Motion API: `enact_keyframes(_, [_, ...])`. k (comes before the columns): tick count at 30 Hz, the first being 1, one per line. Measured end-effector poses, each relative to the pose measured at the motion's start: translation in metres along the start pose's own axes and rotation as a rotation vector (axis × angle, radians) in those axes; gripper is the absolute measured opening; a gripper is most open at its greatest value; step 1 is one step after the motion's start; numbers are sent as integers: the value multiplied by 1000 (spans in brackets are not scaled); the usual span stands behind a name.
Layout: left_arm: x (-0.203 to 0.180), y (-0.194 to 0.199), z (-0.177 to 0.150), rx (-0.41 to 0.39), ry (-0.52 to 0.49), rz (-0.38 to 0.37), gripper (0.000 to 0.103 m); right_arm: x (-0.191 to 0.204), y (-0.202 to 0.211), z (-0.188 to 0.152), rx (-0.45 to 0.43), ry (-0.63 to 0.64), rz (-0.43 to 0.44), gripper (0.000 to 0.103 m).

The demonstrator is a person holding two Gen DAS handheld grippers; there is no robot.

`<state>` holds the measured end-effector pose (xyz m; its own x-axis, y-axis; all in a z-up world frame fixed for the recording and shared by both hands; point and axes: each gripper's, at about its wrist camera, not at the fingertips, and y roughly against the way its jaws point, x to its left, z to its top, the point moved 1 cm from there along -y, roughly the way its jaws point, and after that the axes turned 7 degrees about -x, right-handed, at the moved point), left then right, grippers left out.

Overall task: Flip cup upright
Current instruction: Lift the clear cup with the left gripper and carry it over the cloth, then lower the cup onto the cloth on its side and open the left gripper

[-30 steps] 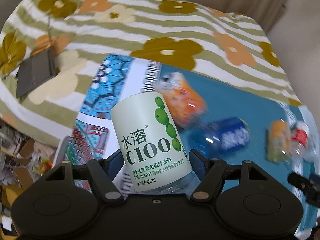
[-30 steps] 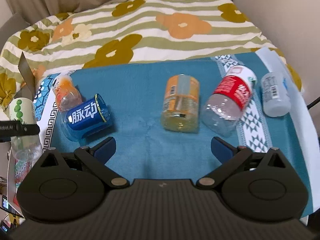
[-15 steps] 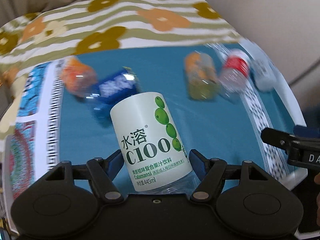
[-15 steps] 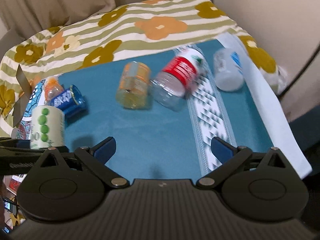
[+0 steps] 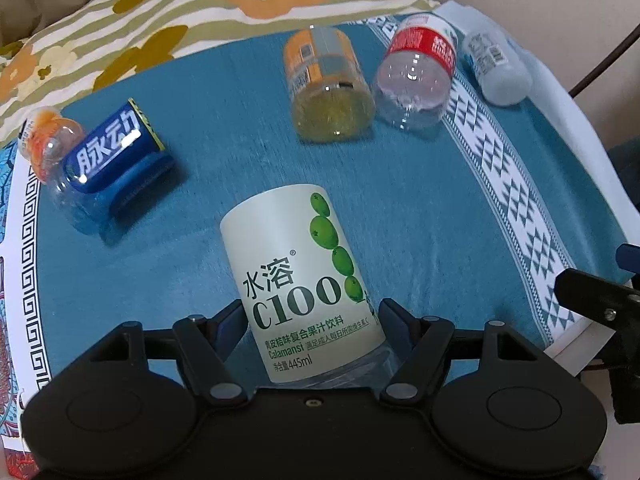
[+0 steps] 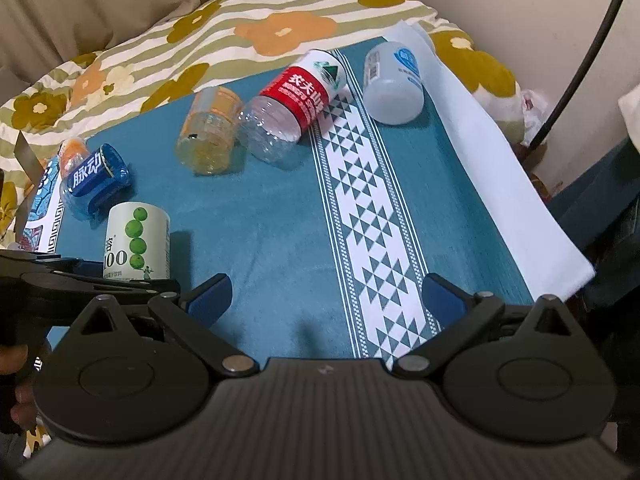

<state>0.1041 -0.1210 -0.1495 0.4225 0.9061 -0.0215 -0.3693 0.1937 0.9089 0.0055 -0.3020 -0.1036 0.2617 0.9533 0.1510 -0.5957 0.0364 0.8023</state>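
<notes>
I have the left gripper (image 5: 312, 320) clamped low on the pale-green-labelled cut plastic bottle cup (image 5: 298, 280), carried over the teal woven mat (image 5: 420, 200) for setting down. My right gripper (image 6: 326, 294) is wide open, holding nothing. Free mat lies ahead; the blue-labelled cup (image 5: 108, 164) lies left.

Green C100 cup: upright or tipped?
Upright: the C100 cup stands vertical in the left hand-held gripper; whether it touches the cloth, cannot tell.
</notes>
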Motion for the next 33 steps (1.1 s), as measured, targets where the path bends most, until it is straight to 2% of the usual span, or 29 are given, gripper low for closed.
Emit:
enact_keyframes(7, [-4,-5,-1,-2,-16,12,78,-5,-2,-3,13,-3,0,103])
enact_keyframes(11, [-4,-3,-1,-16,-30,32,95,-6,0,-4,13,-3,-1,103])
enact_keyframes(18, [-8,10,0,-64,-37,65,97,-9,7,-2,-1,-5,7,103])
enact_keyframes(23, [-7,36,-1,-135,21,93,103,-5,23,10,-38,41,42,103])
enact_keyframes(30, [16,87,-13,-225,143,147,103,19,34,44,-49,160,110,103])
enact_keyframes(33, [35,101,-21,-238,171,171,103,37,28,56,-5,193,156,103])
